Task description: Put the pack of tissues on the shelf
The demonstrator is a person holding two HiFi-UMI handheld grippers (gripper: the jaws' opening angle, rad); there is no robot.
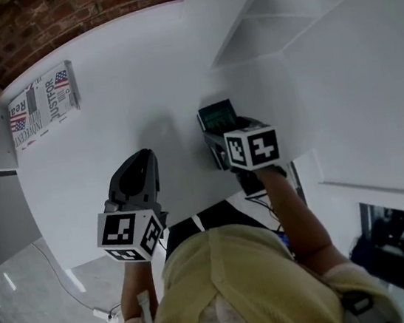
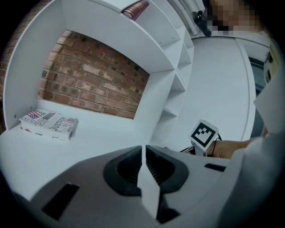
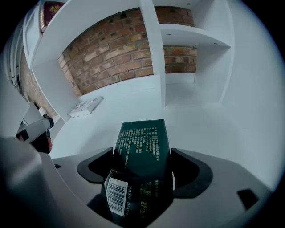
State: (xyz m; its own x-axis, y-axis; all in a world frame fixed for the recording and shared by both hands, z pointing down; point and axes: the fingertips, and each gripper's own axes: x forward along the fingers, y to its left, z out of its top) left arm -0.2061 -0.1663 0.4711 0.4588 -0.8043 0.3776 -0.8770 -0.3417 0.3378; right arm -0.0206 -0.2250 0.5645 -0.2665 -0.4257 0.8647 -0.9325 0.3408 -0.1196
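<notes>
A dark green pack of tissues (image 3: 141,164) with white print and a barcode is clamped between the jaws of my right gripper (image 3: 142,171), which is shut on it. In the head view the pack (image 1: 217,116) sticks out ahead of the right gripper (image 1: 222,133) over the white surface (image 1: 141,98), in front of the white shelf unit (image 1: 263,14). My left gripper (image 2: 143,165) is shut with nothing between its jaws; it hovers lower left (image 1: 138,175) of the pack. The shelf compartments (image 3: 187,67) with a brick back wall lie ahead of the pack.
A flat white packet with flag print (image 1: 41,103) lies at the far left of the surface, also seen as the printed packet (image 2: 49,123) (image 3: 85,106). A red book (image 2: 136,9) rests on an upper shelf. A vertical shelf divider (image 3: 153,53) stands ahead.
</notes>
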